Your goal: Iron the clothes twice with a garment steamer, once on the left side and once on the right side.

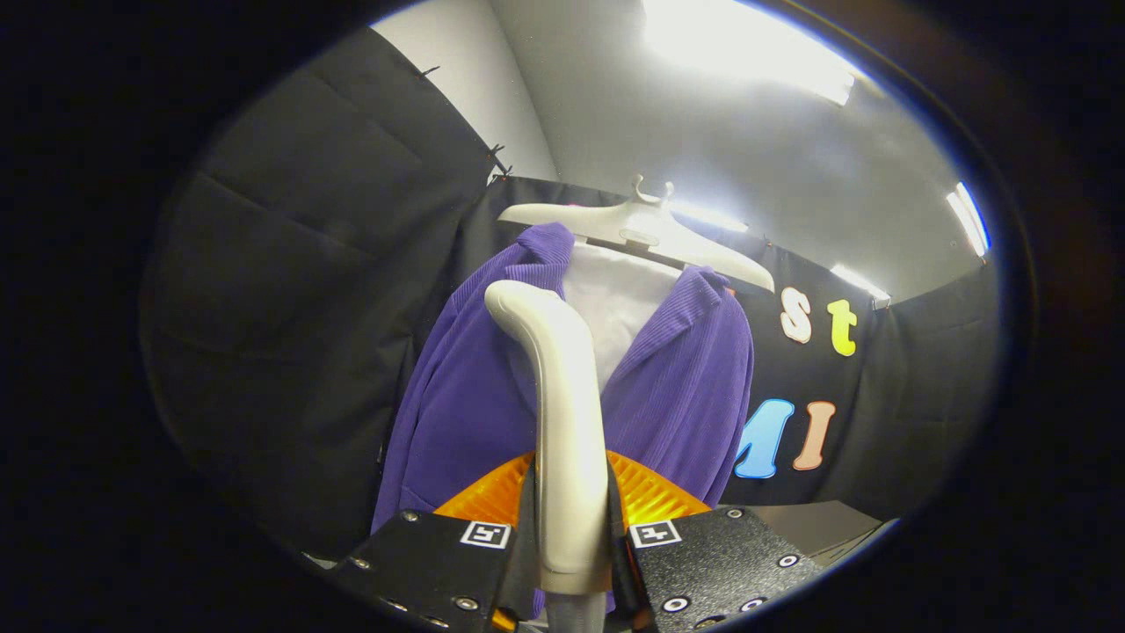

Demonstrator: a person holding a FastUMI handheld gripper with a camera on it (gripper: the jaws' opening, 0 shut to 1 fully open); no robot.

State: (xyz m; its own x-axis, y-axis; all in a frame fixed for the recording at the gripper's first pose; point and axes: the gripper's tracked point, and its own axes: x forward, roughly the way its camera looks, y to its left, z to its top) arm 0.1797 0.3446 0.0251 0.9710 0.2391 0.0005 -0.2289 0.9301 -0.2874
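- The gripper (571,549) sits at the bottom centre of the frame, its jaws pressed in from both sides on the handle of the garment steamer (562,422), pinching it between them.
- The steamer's pale handle rises straight up from between the jaws through the lower middle of the frame and bends over to the left at its rounded top.
- A ribbed orange part (655,497) fans out just behind the jaws on either side of the handle; what it belongs to I cannot tell.
- Beyond the steamer, in the centre of the frame, hangs a purple corduroy jacket (685,387), open at the front with its lapels spread.
- A white garment (615,303) shows inside the jacket's open collar, just right of the steamer's bent top.
- Both garments hang from a white hanger (642,230) in the upper middle of the frame, its arms sloping down to either side.
- The steamer's top overlaps the jacket's left lapel in the picture; whether it touches the cloth I cannot tell.
- Black cloth walls (299,264) stand behind and to the left of the jacket.
- A grey desk (817,523) corner shows at the lower right, beside the right jaw.
- Bright ceiling lights (747,48) glare at the upper right.
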